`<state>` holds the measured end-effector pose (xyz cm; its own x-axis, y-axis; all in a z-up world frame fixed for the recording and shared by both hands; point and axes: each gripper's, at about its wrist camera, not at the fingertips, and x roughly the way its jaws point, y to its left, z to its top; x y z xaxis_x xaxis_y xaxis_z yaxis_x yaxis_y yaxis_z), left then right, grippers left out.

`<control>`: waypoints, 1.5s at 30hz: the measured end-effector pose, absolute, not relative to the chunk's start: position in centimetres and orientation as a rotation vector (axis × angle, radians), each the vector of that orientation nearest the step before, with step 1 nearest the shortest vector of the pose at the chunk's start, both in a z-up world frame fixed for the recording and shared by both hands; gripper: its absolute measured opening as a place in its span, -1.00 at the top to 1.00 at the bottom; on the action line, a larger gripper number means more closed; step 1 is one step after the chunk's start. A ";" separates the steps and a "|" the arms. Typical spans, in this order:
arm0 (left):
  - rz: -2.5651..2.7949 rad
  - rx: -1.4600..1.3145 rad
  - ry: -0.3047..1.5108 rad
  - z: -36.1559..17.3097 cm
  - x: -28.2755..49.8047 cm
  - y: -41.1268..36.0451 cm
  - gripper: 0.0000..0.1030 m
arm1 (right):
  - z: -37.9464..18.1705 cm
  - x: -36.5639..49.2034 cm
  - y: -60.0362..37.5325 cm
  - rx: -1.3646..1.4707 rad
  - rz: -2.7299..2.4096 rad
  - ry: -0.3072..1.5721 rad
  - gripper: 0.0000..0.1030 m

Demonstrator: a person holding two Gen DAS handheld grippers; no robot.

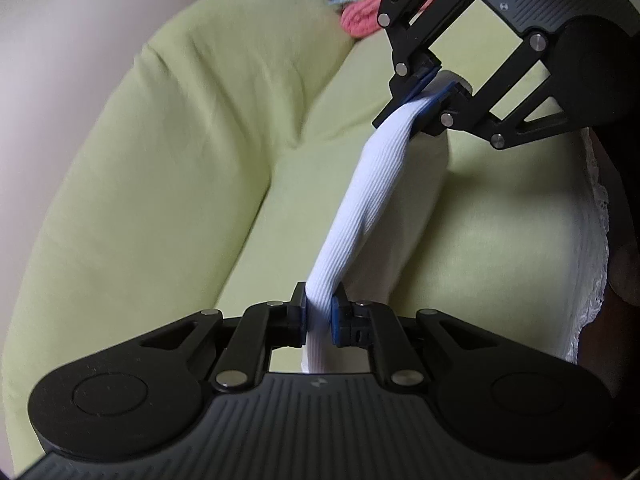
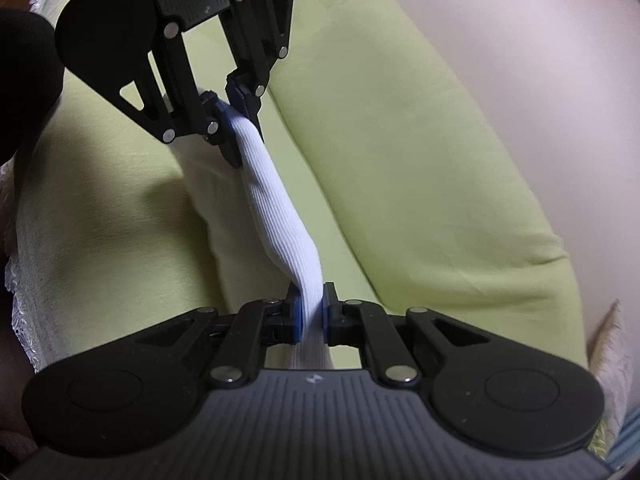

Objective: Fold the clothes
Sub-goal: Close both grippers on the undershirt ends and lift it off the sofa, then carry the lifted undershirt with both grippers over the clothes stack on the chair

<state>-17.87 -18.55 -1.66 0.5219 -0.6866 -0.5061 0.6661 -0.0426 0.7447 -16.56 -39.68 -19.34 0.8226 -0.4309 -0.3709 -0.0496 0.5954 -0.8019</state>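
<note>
White sock stretched over green sofa, pink knit behind

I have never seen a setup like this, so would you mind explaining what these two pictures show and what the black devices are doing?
There is no robot here: a person holds a hand-held gripper in each hand, and a wide-angle camera on each one looks forward along its two fingers. One picture comes from the left gripper, with the right gripper facing it at the top. The other picture comes from the right one, looking back the opposite way. Both are shut on the same white ribbed garment, one at each end, so it stretches between them above a light green cushion. Which kind of garment it is I cannot tell. White lace-edged fabric lies at the side, and something pink knitted lies behind.
</note>
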 end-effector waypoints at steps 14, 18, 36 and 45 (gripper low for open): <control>-1.208 1.182 -0.236 1.7 -26.1 -21.0 0.78 | -4.0 -25.3 -34.8 -0.899 -0.459 0.566 0.88; -1.277 1.176 -0.297 2.0 -28.7 -22.6 0.78 | -2.7 -27.3 -35.0 -0.888 -0.545 0.589 0.88; -1.674 1.133 -0.604 2.5 -40.5 -31.4 0.77 | 1.1 -43.4 -40.2 -0.764 -0.969 0.768 0.88; -1.818 1.117 -0.724 2.0 -46.7 -34.4 0.77 | 1.1 -50.1 -39.4 -0.708 -1.121 0.841 0.88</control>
